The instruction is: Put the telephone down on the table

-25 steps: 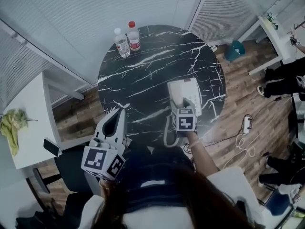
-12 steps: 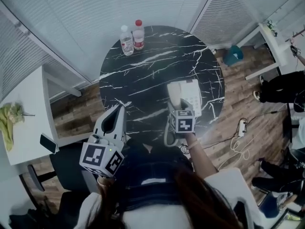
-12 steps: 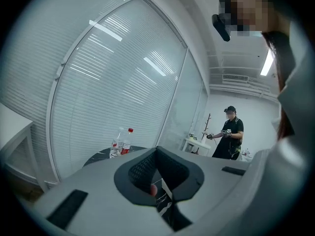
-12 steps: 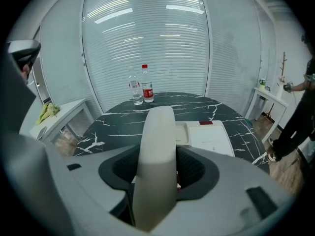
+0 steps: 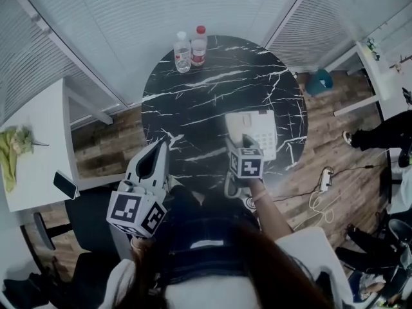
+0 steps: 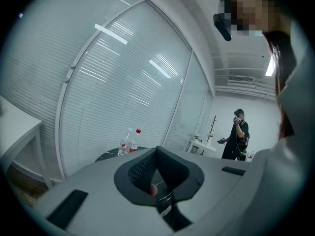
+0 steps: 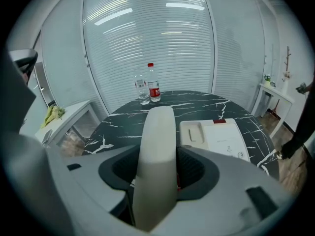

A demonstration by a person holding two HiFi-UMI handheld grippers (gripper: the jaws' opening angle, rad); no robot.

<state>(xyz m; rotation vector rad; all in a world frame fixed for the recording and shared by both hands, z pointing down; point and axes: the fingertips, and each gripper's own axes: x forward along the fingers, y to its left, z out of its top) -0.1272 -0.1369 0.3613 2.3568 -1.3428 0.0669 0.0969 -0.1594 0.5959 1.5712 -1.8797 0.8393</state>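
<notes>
As seen from above, clamps right tongs [image 5: 239, 145] on white telephone handset [image 7: 156, 141], upright over near edge of black marble tabletop [image 5: 193, 102], just beside telephone base [image 5: 259, 132] lying there. Holds left tongs [image 5: 154, 165] together, empty, off tabletop's near-left edge.
</notes>
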